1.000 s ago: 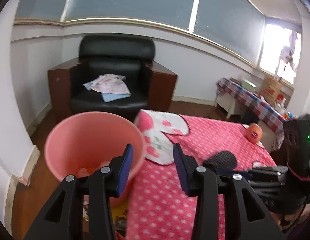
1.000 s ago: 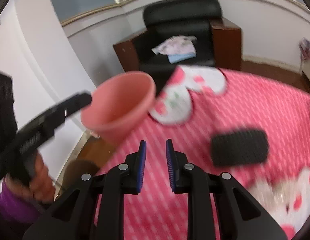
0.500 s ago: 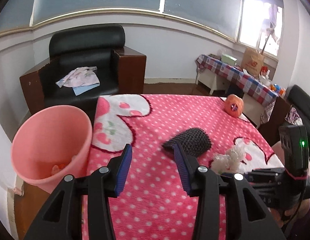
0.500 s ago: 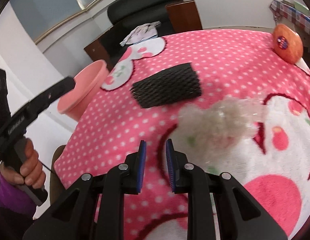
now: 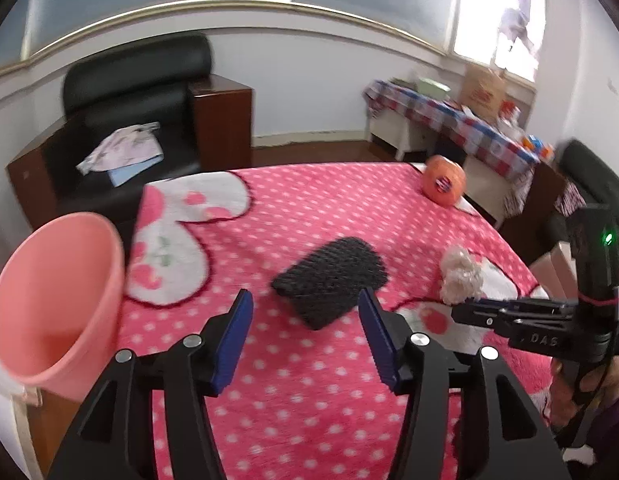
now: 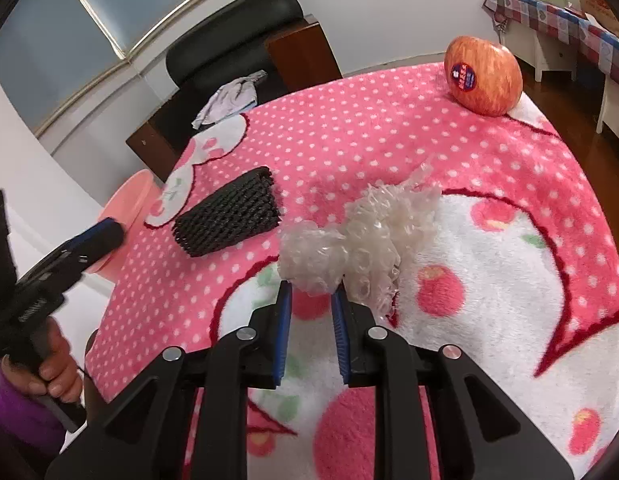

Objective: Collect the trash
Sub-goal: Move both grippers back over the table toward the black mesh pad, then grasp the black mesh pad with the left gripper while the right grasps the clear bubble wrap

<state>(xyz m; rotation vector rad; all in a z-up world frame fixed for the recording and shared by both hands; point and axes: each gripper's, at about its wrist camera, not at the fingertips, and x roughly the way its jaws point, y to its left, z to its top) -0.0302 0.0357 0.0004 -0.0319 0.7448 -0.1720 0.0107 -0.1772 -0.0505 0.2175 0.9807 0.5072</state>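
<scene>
At your far left the pink bin (image 5: pixel 57 300) hangs just off the table's left edge, mouth tilted toward you. Your left gripper (image 5: pixel 305 328) is opening with nothing between its pads; the black foam net sleeve (image 5: pixel 329 280) lies just ahead of them on the pink polka-dot blanket (image 5: pixel 309 208), its long axis running diagonally, so you would need to square up across its short side. Further right, the crumpled clear plastic wrap (image 6: pixel 361 236) sits directly ahead of your right gripper (image 6: pixel 311 312), whose jaws stand narrow and empty, tips at the wad's near edge without gripping it. The apple (image 6: pixel 483 76) rests well apart near the far right corner. Open blanket surrounds both pieces.
</scene>
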